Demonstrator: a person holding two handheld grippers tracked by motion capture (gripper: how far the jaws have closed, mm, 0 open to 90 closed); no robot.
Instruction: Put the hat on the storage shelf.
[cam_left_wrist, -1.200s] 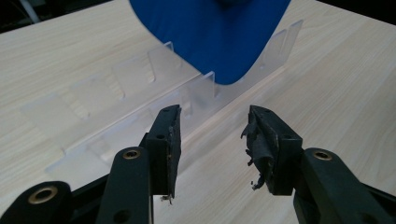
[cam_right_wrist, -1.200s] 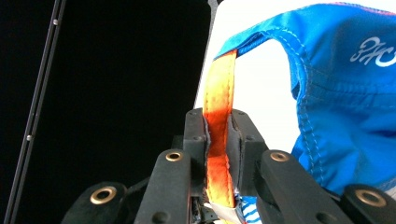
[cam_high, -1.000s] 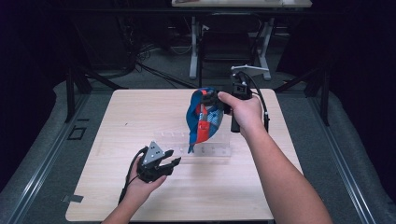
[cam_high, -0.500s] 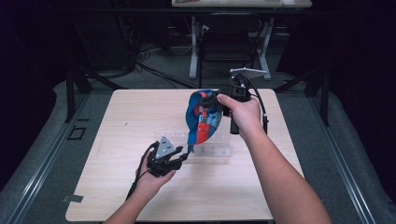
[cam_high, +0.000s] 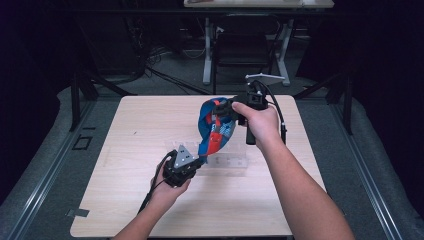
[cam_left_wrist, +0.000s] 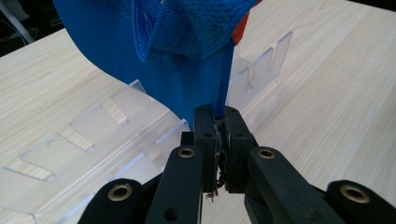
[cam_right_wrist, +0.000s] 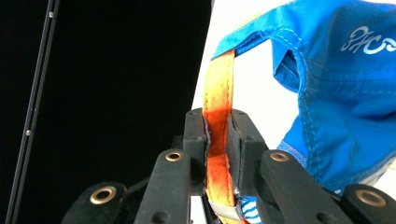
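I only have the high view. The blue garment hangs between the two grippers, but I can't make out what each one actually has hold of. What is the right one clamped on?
Observer: The right gripper is shut on an orange strap at the edge of the blue garment; the strap runs straight up between the jaws.
Operator: And the left one?
Observer: The left gripper pinches a thin blue edge of the garment, which hangs down into the closed jaws.
Operator: What lies under the garment?
Observer: A clear plastic rack with upright dividers stands on the table, just behind the left gripper's jaws.
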